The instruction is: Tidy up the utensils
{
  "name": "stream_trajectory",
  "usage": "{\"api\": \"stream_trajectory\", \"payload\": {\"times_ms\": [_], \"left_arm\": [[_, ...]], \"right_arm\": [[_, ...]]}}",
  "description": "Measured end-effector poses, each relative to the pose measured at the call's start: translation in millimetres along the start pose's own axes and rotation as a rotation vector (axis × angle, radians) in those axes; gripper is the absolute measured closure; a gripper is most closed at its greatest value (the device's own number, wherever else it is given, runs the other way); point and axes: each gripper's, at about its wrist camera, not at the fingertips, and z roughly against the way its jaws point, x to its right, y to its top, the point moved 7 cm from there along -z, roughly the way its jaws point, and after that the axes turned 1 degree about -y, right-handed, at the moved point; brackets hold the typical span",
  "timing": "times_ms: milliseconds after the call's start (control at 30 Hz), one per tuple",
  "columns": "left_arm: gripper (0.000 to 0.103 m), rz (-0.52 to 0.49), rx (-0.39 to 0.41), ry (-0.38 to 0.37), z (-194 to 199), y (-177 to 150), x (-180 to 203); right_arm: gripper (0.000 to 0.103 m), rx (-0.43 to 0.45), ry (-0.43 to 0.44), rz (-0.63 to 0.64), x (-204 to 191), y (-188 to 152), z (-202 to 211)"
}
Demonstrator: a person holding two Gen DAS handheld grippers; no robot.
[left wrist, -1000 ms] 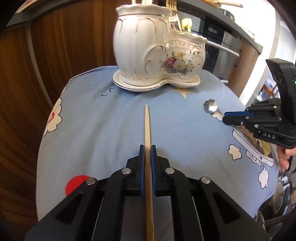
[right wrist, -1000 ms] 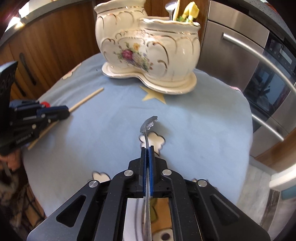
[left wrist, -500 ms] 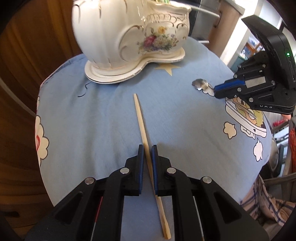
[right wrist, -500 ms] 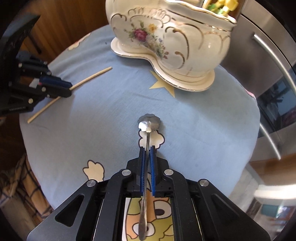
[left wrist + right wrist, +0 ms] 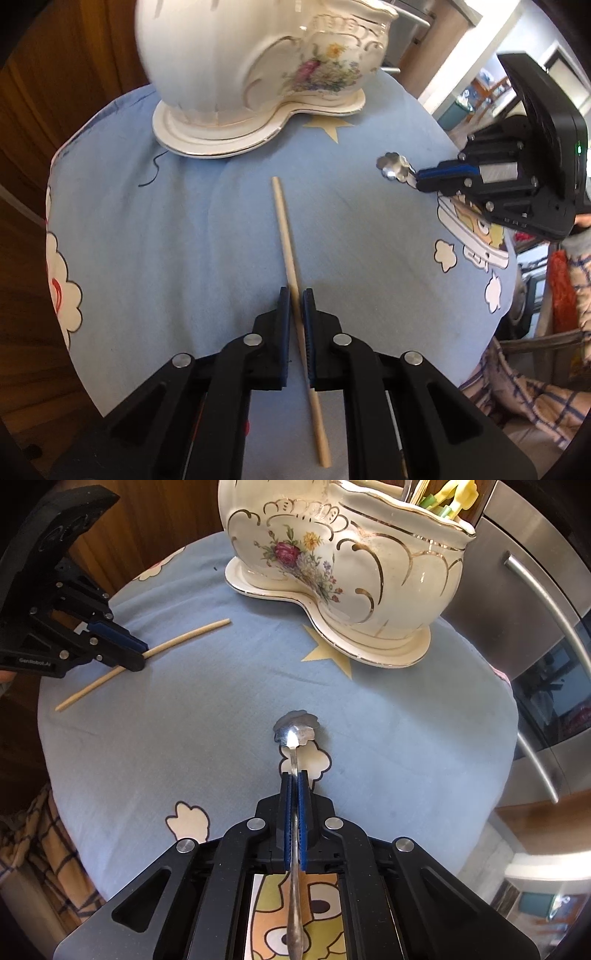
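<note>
While shut, left gripper (image 5: 294, 295) on chopstick (image 5: 286, 236), right gripper (image 5: 294, 775) on spoon (image 5: 295, 734).

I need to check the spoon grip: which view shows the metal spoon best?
The right wrist view: the spoon runs full length, clamped in the right gripper. The left wrist view shows only its flower-shaped bowl beyond those fingers.

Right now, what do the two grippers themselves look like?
Both are matte black, angular frames with silver round bolt heads and blue pads lining the fingers. The left gripper carries small white "GenRobot.AI" lettering on its side. The right gripper has a bulky black housing behind it with a small green light lit.
</note>
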Motion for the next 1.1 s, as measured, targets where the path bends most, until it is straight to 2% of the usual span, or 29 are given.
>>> {"api": "stream_trajectory", "payload": {"times_ms": [200, 400, 533, 667, 867, 1100], "left_arm": [[0.098, 0.001, 0.09, 0.058, 6, -11, 2], [0.099, 0.066, 0.246, 0.034, 29, -17, -4], [0.099, 0.111, 0.338, 0.025, 50, -20, -10], [0.099, 0.133, 0.413, 0.013, 66, -14, 1], [0.099, 0.135, 0.522, -0.012, 98, -11, 10], [0.099, 0.111, 0.62, 0.025, 125, 7, 21]], "right_arm": [[0.099, 0.06, 0.006, -0.032, 2, 0, 14], [0.099, 0.167, 0.03, -0.083, 9, 0, 36], [0.099, 0.271, 0.092, -0.166, 19, 0, 50], [0.099, 0.342, 0.123, -0.226, 23, -1, 59], [0.099, 0.408, 0.127, -0.242, 20, -4, 72], [0.099, 0.484, 0.115, -0.27, 27, 1, 95]]}}
